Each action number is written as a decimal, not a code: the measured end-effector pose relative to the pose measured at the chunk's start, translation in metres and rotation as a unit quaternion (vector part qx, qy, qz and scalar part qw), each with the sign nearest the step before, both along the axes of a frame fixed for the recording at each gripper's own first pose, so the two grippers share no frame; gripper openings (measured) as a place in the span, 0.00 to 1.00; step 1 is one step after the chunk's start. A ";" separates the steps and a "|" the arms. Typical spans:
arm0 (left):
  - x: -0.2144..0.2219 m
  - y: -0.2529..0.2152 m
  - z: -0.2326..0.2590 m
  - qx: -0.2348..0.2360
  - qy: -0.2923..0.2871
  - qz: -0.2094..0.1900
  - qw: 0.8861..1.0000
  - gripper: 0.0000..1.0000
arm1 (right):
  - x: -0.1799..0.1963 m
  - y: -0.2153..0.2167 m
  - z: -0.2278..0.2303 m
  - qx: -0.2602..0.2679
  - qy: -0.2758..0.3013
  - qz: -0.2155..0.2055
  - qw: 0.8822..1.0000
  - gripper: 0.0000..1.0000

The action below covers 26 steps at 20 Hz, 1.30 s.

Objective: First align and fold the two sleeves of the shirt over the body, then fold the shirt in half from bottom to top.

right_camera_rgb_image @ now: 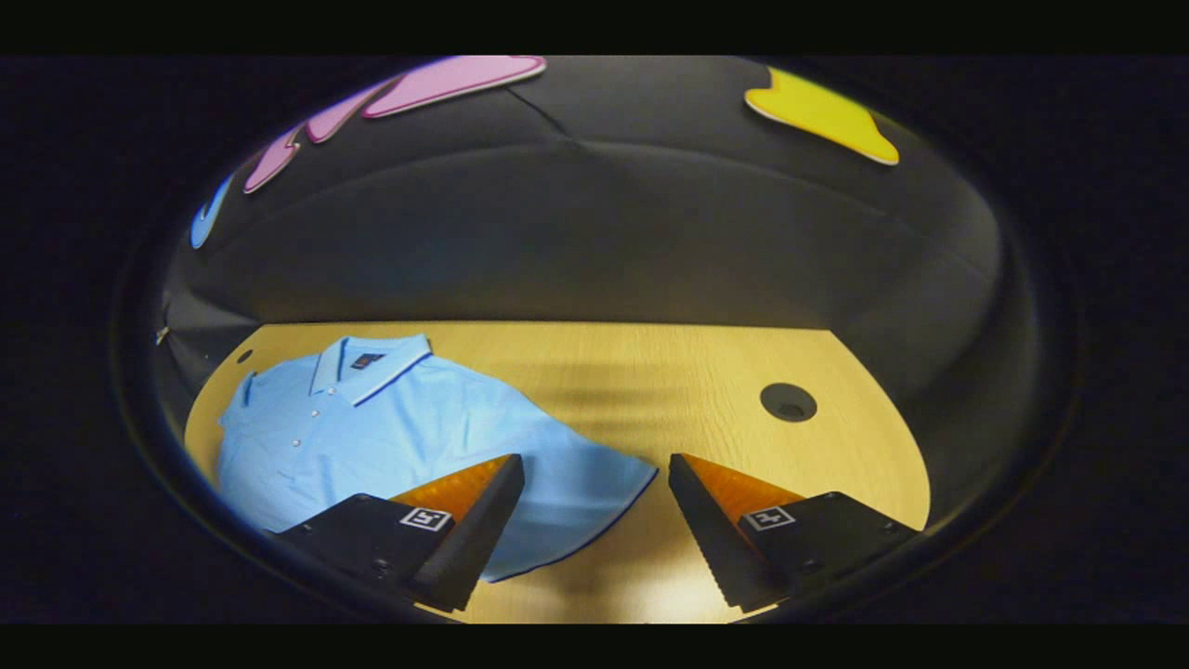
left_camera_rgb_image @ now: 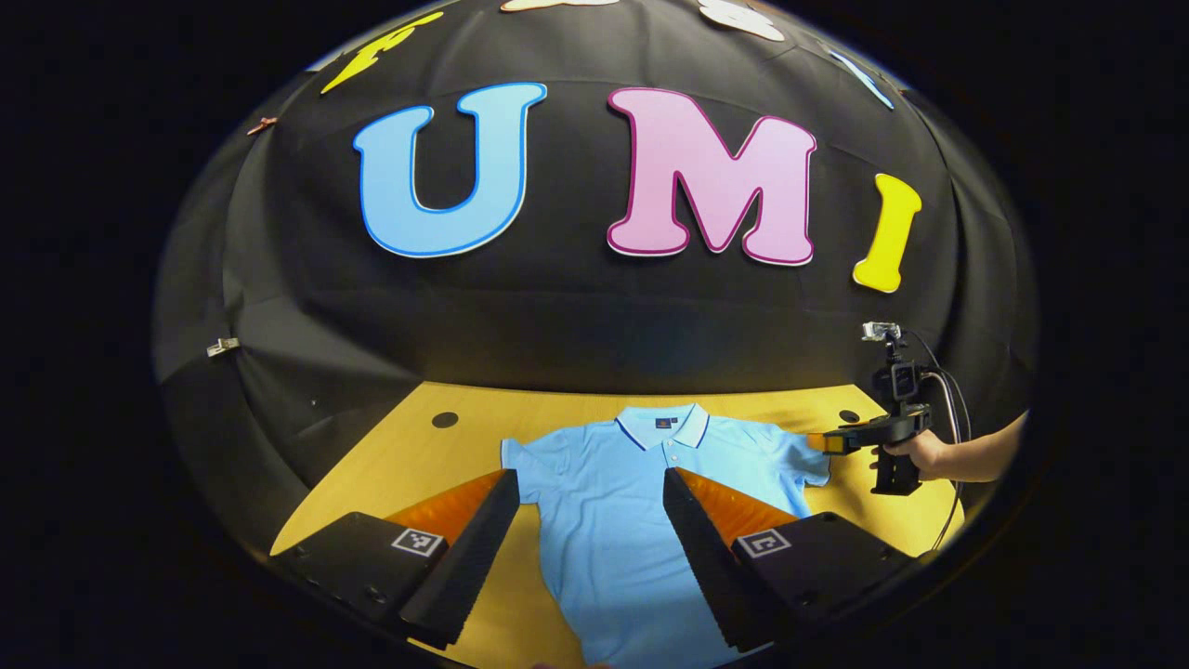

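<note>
Shirt (left_camera_rgb_image: 613, 502) lying flat at bench (left_camera_rgb_image: 409, 455) centre | left gripper (left_camera_rgb_image: 592, 520) hovering spread, lower frame | right gripper (right_camera_rgb_image: 594, 506) spread over sleeve (right_camera_rgb_image: 594, 483)

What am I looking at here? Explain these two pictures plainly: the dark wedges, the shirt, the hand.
A person holds a two-finger gripper in each hand; each carries a camera looking along its own fingers.

Left gripper view: the wedges at the bottom are the left gripper, open above a blue shirt lying flat, collar away, on a wooden table. Farther off, a hand holds the right gripper, its tip at the shirt's sleeve.

Right gripper view: the right gripper's own fingers are spread, with that sleeve between them. Neither gripper holds anything. A dark round hole is in the table.
</note>
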State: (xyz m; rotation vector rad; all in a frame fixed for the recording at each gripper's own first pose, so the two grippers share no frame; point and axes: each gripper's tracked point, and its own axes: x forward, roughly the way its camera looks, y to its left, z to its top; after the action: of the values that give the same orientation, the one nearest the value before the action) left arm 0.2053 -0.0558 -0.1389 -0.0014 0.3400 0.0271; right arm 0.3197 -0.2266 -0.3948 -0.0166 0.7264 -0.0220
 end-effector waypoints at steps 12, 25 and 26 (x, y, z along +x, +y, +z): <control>0.003 -0.014 -0.015 -0.007 0.018 0.002 1.000 0.99 | 0.005 0.025 -0.017 0.006 0.002 0.026 1.000 0.19; -0.042 0.028 -0.017 -0.027 0.012 0.057 0.998 0.99 | 0.016 0.093 0.076 -0.010 -0.060 0.036 0.997 0.07; -0.046 0.032 -0.017 -0.029 0.011 0.061 0.998 0.99 | 0.016 0.108 0.080 -0.014 -0.063 0.049 0.997 0.10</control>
State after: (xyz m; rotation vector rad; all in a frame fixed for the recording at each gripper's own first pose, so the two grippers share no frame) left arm 0.1595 -0.0241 -0.1554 -0.0790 0.3620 0.1374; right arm 0.3357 -0.1182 -0.3151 -0.0771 0.5994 0.0611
